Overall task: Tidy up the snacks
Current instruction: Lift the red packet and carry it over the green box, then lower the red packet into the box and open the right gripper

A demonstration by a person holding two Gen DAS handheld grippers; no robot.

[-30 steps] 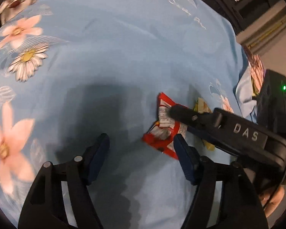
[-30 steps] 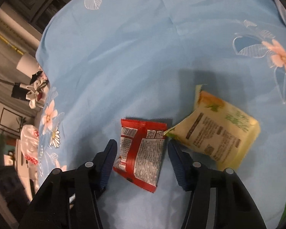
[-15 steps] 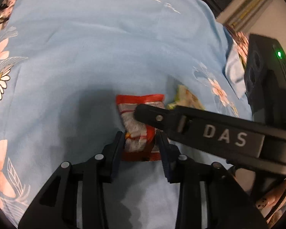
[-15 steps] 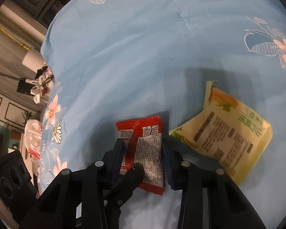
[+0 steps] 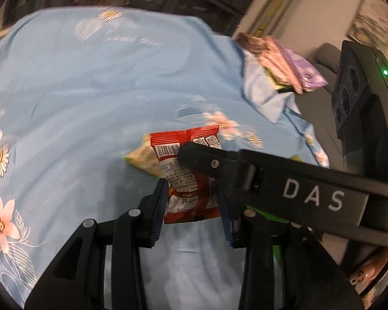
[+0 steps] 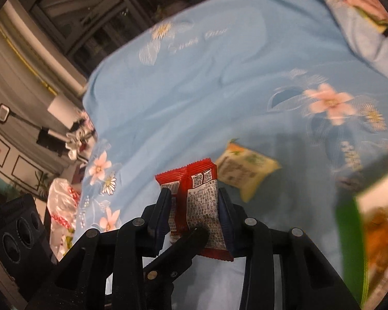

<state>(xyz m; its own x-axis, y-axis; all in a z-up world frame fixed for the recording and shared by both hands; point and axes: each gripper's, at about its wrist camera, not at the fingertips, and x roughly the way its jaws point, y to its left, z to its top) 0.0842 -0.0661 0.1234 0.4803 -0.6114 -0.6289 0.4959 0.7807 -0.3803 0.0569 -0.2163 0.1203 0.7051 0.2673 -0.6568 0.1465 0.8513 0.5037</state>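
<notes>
A red snack packet (image 5: 186,180) hangs above the blue flowered cloth (image 5: 90,90), gripped from both sides. My left gripper (image 5: 192,206) has its pads pressed on the packet's lower half, and its jaws are opening slightly with the packet between them. In the right wrist view the same red packet (image 6: 199,196) sits in my right gripper (image 6: 194,211), which is shut on it. A black finger of the right gripper (image 5: 219,162) crosses over the packet. A pale yellow snack packet (image 6: 245,173) lies on the cloth behind it.
More snack packets (image 5: 279,62) are heaped on a folded corner of the cloth at the far right. A green and white box (image 6: 370,232) is close on the right in the right wrist view. A white plastic bag (image 6: 62,206) lies off the cloth's left edge.
Both grippers closed on the red packet and lifted it off the cloth. The yellow packet stayed on the cloth and now looks smaller and farther below.
</notes>
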